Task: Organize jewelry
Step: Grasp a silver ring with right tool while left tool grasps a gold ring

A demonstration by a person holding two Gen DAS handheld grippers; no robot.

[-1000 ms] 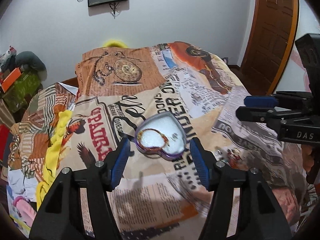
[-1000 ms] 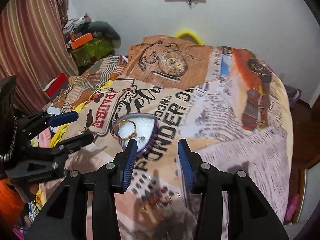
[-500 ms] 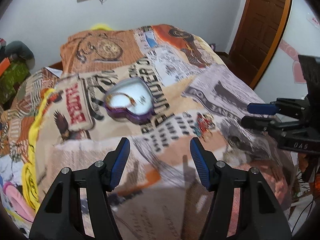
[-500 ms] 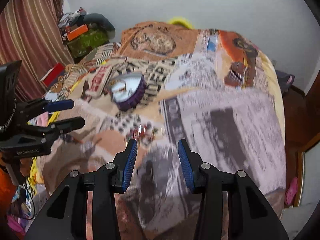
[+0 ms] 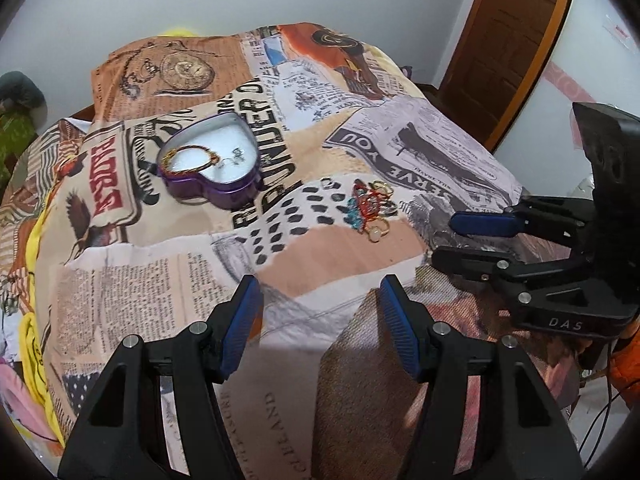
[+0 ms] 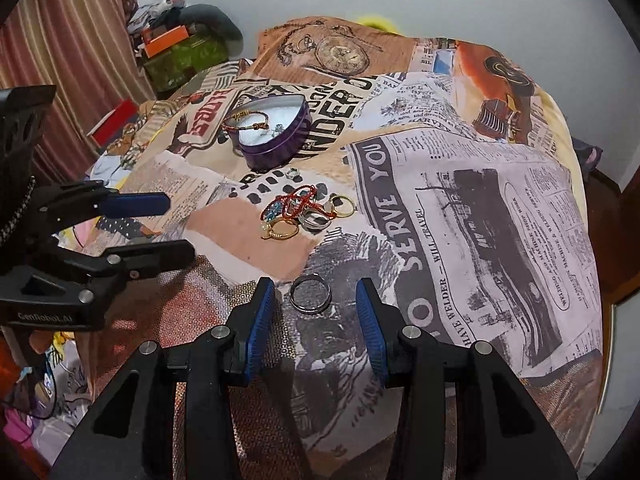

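Note:
A purple heart-shaped tin (image 5: pixel 210 164) (image 6: pixel 276 132) lies open on the printed bedspread with a gold-and-red bracelet (image 5: pixel 188 158) (image 6: pixel 246 120) and small pieces inside. A heap of loose rings and red bracelets (image 5: pixel 370 208) (image 6: pixel 306 210) lies nearer. A single silver ring (image 6: pixel 311 293) lies between the fingertips of my right gripper (image 6: pixel 315 304), which is open and apart from it. My left gripper (image 5: pixel 320 312) is open and empty, near the bed's front, short of the heap. Each gripper shows in the other's view, the right (image 5: pixel 476 240) and the left (image 6: pixel 160 224).
The bedspread (image 6: pixel 480 200) covers the whole bed. A wooden door (image 5: pixel 512 36) stands at the right. Striped curtains (image 6: pixel 68 48) and a pile of boxes and clothes (image 6: pixel 180 48) are at the left. A yellow cloth (image 5: pixel 32 280) hangs off the bed's left edge.
Both grippers have pulled back from the tin toward the bed's near side. The jewelry heap and the single silver ring have come into view. Both grippers stay open.

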